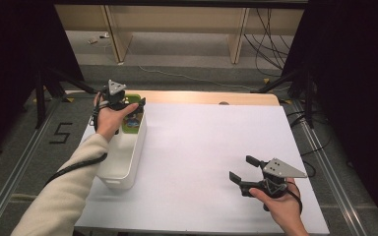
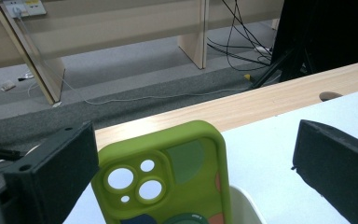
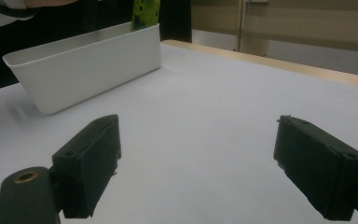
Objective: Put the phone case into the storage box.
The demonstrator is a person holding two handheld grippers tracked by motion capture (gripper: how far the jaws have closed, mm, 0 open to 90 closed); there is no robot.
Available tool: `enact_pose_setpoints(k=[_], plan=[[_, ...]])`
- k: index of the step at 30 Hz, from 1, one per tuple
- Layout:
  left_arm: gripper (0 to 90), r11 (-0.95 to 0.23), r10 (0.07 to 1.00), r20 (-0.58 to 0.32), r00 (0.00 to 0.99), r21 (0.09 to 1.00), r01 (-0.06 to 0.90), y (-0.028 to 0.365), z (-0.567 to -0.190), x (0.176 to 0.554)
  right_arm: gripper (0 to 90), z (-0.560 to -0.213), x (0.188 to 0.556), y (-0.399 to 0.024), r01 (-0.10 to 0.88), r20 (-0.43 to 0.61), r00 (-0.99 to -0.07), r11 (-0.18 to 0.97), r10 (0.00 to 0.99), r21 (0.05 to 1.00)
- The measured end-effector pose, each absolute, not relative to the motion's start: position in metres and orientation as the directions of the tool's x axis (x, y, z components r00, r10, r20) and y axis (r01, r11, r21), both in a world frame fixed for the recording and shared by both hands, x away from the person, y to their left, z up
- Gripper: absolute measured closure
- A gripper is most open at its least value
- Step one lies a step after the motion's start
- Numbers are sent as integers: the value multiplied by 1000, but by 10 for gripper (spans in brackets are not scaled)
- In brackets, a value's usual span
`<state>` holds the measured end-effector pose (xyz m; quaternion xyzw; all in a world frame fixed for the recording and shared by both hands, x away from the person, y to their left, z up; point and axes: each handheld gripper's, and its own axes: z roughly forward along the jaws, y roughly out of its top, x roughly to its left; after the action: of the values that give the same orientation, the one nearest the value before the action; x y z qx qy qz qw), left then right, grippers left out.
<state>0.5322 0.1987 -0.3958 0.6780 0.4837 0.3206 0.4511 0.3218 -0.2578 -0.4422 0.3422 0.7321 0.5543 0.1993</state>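
Standing upright in the white bin [image 1: 123, 162] at nine o'clock, a green phone case [image 1: 132, 119] sat between the left gripper's [image 1: 128, 104] spread jaws, ungripped; the right gripper [image 1: 242, 173] gaped empty.

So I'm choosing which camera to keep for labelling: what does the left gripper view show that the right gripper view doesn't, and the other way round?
The left gripper view alone shows the phone case's camera cutouts and coloured patches close up between open jaws, plus floor cables. The right gripper view alone shows the white bin's whole long side and the bare white table surface ahead of its own open jaws. Both show the green case standing at the bin's far end, and the table's wooden edge.
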Motion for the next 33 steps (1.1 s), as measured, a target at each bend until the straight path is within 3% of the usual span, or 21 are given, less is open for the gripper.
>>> enact_pose_setpoints(k=[33], plan=[[0,-127,936,-1,353,932,338,194,-384,519,158,-442,322,-258,281,89,-686,150,722,948]])
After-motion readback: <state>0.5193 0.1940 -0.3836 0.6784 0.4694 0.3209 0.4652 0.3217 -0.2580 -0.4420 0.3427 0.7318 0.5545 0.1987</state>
